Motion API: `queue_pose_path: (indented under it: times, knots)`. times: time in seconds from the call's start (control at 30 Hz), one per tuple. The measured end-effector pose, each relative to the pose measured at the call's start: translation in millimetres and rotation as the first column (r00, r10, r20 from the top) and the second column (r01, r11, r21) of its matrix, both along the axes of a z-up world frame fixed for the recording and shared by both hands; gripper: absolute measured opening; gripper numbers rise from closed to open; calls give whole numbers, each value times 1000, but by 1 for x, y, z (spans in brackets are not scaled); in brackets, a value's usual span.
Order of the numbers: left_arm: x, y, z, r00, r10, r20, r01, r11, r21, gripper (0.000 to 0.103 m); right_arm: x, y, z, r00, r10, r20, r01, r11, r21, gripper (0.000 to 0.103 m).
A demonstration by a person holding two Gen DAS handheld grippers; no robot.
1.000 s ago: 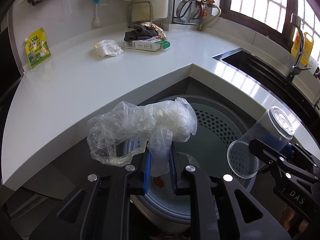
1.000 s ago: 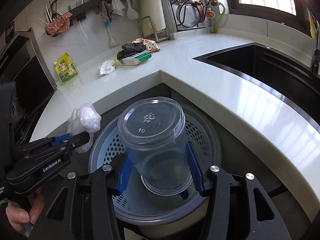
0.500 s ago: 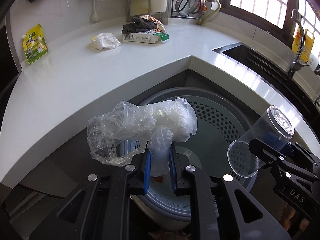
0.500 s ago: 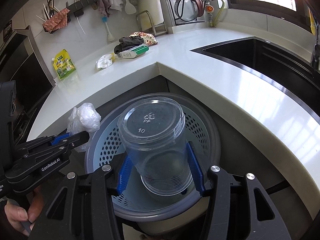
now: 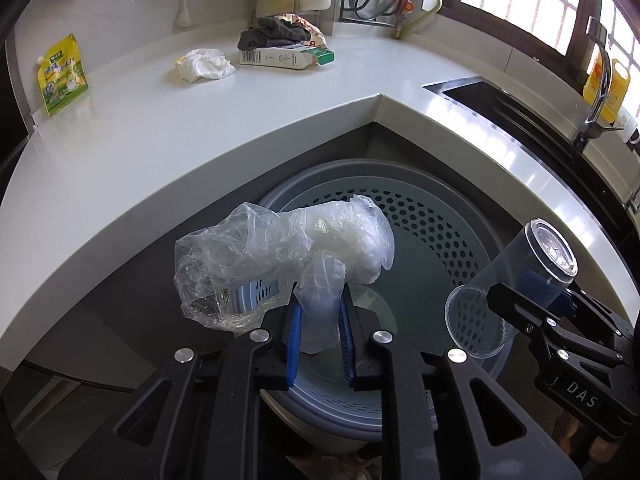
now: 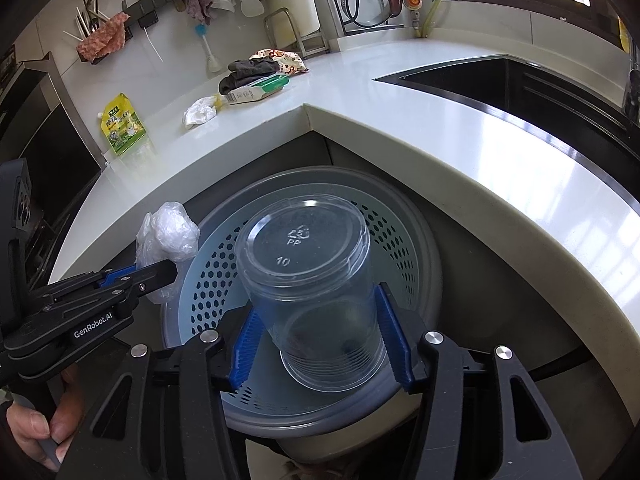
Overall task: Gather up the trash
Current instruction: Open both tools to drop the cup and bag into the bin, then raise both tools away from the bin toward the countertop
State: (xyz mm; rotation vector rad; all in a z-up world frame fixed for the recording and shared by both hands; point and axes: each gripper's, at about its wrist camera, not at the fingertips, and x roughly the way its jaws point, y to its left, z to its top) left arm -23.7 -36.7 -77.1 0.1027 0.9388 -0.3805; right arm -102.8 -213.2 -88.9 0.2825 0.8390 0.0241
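both tongs tilt down over bin (image 5: 460, 216): left (image 5: 320, 312) clenching bag (image 5: 280, 248), right (image 6: 320, 320) loosening around cup (image 6: 316, 292).

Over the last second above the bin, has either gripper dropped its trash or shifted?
Almost nothing changed. The right gripper has the clear plastic cup between its jaws, which are opening now; the cup has not dropped. The left gripper stays shut on the crumpled plastic bag. Both remain over the perforated bin, and the carton and crumpled tissue on the counter lie as before.
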Motion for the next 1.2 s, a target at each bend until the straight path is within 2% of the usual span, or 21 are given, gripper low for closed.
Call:
queue_pose_path:
  times: [0.2, 0.27, 0.33, 0.4, 0.43, 0.47, 0.77, 1.0, 1.13, 1.2]
  knots:
    - [0, 1, -3, 1000, 1, -11, -1, 1000, -1, 20, 0, 2, 0, 1000, 4, 0, -4, 1000, -3, 54]
    - [0, 1, -3, 1000, 1, -12, -1, 1000, 0, 20, 0, 2, 0, 1000, 0, 3, 0, 1000, -3, 58]
    - [0, 1, -3, 1000, 2, -7, -2, 1000, 4, 28, 0, 1, 0, 1000, -5, 3, 5, 1000, 0, 59]
    - [-1, 1, -2, 1000, 5, -1, -5, 1000, 7, 42, -1, -1, -1, 1000, -6, 4, 6, 1000, 9, 70]
    - [-1, 2, -2, 1000, 8, 2, -8, 1000, 8, 47, -1, -2, -1, 1000, -8, 8, 8, 1000, 14, 71]
    - [-2, 2, -1, 1000, 11, 6, -12, 1000, 8, 52, -1, -2, -1, 1000, -11, 9, 11, 1000, 16, 71]
    - [-2, 5, -2, 1000, 22, 3, -22, 1000, 10, 56, -3, -7, -1, 1000, -22, 12, 22, 1000, 22, 71]
    - [-3, 11, -2, 999, 41, 5, -41, 999, 6, 74, -3, -10, -2, 999, -36, 11, 35, 999, 25, 71]
    - [-4, 13, 3, 999, 47, 24, -47, 999, 9, 77, -2, -11, -1, 999, -39, 12, 38, 999, 17, 71]
    - [-5, 14, 5, 998, 48, 35, -49, 999, 7, 83, -4, -10, -1, 999, -42, 14, 42, 999, 16, 71]
